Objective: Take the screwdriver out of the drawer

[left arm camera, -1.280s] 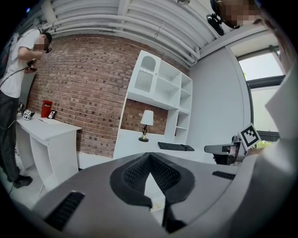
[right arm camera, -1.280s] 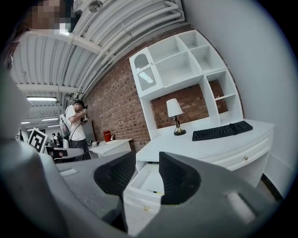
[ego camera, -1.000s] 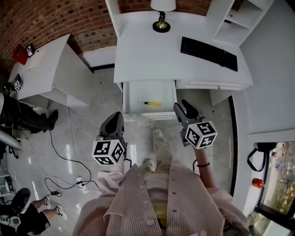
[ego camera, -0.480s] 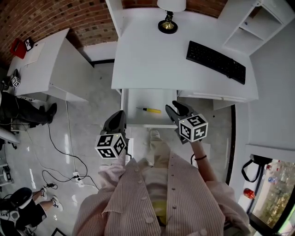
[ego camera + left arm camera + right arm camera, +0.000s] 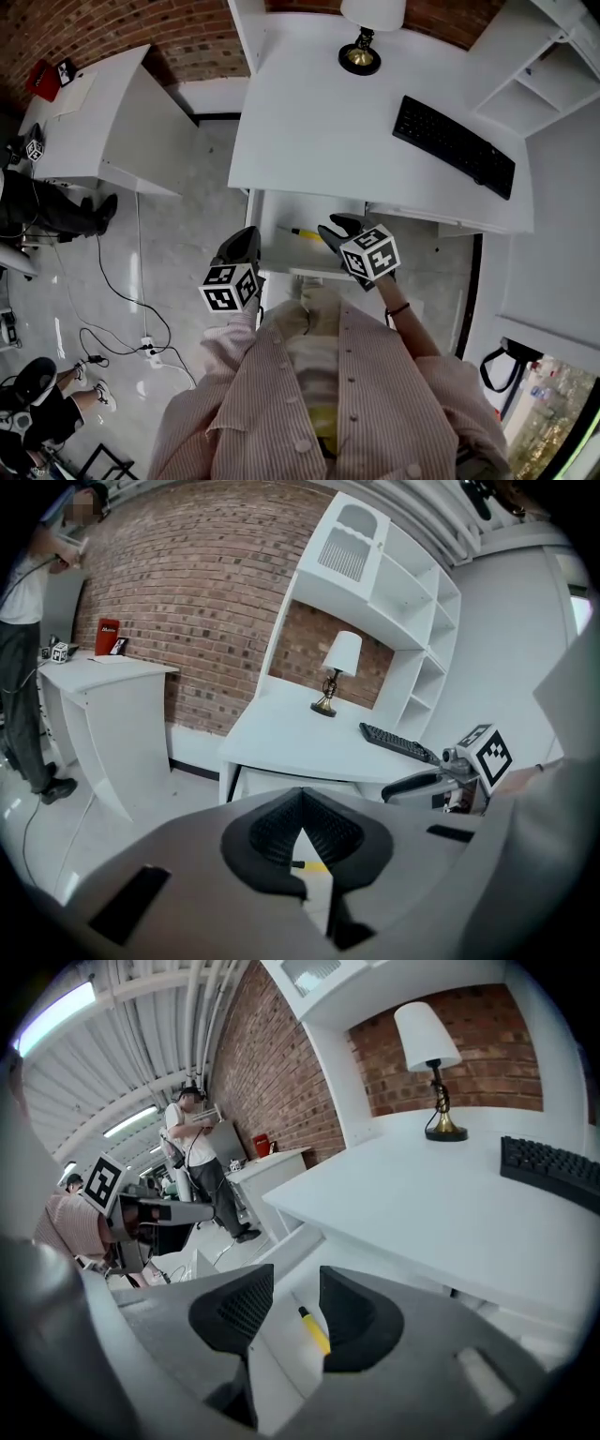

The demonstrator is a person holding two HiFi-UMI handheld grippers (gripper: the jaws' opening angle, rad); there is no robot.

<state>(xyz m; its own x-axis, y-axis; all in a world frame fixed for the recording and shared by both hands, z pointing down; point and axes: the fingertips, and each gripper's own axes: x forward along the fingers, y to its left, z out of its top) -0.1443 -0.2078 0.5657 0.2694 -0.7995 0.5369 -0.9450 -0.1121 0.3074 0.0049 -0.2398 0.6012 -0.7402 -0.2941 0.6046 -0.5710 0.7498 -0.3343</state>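
The yellow-handled screwdriver [image 5: 306, 232] lies in the open white drawer [image 5: 281, 255] under the desk. My right gripper [image 5: 334, 229] hovers over the drawer's right part, open, just right of the screwdriver. In the right gripper view the screwdriver [image 5: 314, 1329] shows in the gap between the two pads [image 5: 354, 1314], lying on the drawer floor; whether they touch it I cannot tell. My left gripper [image 5: 246, 236] sits at the drawer's front left corner, shut and empty. In the left gripper view its tips [image 5: 301, 799] meet, and a bit of the screwdriver [image 5: 315, 865] shows below them.
The white desk [image 5: 319, 131] carries a lamp [image 5: 361, 52] and a black keyboard [image 5: 455, 145]. A shelf unit [image 5: 539, 84] stands at the right and a second white table [image 5: 103, 112] at the left. Cables [image 5: 122, 300] trail over the floor, and a person's legs [image 5: 47, 216] show at far left.
My right gripper has moved forward and left, from in front of the drawer to over it, beside the screwdriver. The left gripper has come closer to the drawer's front left corner.
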